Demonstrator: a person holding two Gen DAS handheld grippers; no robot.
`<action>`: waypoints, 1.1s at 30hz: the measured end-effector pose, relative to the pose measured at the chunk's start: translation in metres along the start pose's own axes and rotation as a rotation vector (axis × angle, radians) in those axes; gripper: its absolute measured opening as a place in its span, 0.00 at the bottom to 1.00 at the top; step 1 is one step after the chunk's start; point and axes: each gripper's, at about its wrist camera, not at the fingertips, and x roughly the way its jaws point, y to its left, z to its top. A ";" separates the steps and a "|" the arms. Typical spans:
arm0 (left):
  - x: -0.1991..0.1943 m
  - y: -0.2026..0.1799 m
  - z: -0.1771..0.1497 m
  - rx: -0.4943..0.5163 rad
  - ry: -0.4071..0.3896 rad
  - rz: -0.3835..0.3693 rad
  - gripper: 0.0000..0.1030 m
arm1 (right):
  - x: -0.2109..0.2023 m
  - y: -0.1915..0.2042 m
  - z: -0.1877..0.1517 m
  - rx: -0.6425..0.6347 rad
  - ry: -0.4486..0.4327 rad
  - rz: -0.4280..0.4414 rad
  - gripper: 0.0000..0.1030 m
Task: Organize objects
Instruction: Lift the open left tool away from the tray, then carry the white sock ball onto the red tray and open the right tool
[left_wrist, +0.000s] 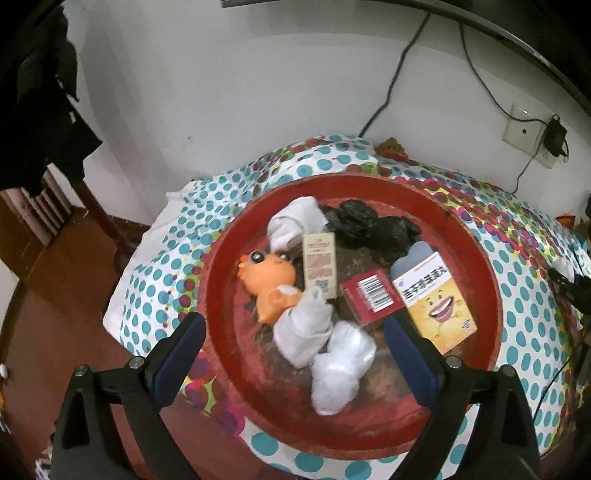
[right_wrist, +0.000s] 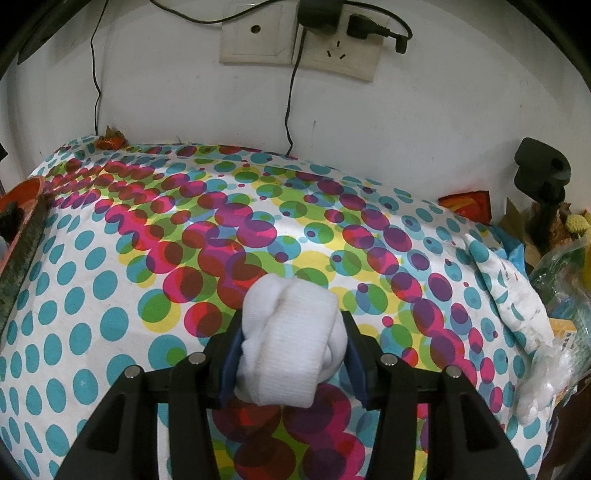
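Sitting in the red tray (left_wrist: 476, 236) are nine things by my count: three white sock rolls, one orange toy (left_wrist: 271, 284), three boxes, one black bag (left_wrist: 369, 225) and one white bag (left_wrist: 341, 369). One sock roll (left_wrist: 295, 219) lies at the far side beside the black bag, and another (left_wrist: 304, 332) lies near the front, touching the toy and the white bag. The beige box (left_wrist: 319, 264) lies flat between toy and red box (left_wrist: 371, 297); the yellow box (left_wrist: 432, 299) lies against the right wall. The left gripper (left_wrist: 295, 354) hangs above the tray's near side, its jaws spread wide with nothing between them. The right gripper (right_wrist: 291, 350) is over the spotted cloth (right_wrist: 110, 266), well right of the tray, its pads clamped on the third sock roll (right_wrist: 291, 332). Two wall sockets (right_wrist: 303, 37) sit above the cloth, with plugs in one.
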 end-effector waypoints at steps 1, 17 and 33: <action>0.001 0.004 -0.003 -0.011 0.005 0.006 0.94 | 0.000 0.000 0.000 -0.002 0.000 -0.003 0.49; 0.013 0.029 -0.035 -0.104 0.050 -0.014 0.94 | -0.009 0.002 -0.006 0.046 0.022 -0.022 0.47; 0.012 0.025 -0.047 -0.101 0.047 -0.016 0.94 | -0.054 0.050 -0.006 -0.030 -0.003 0.038 0.47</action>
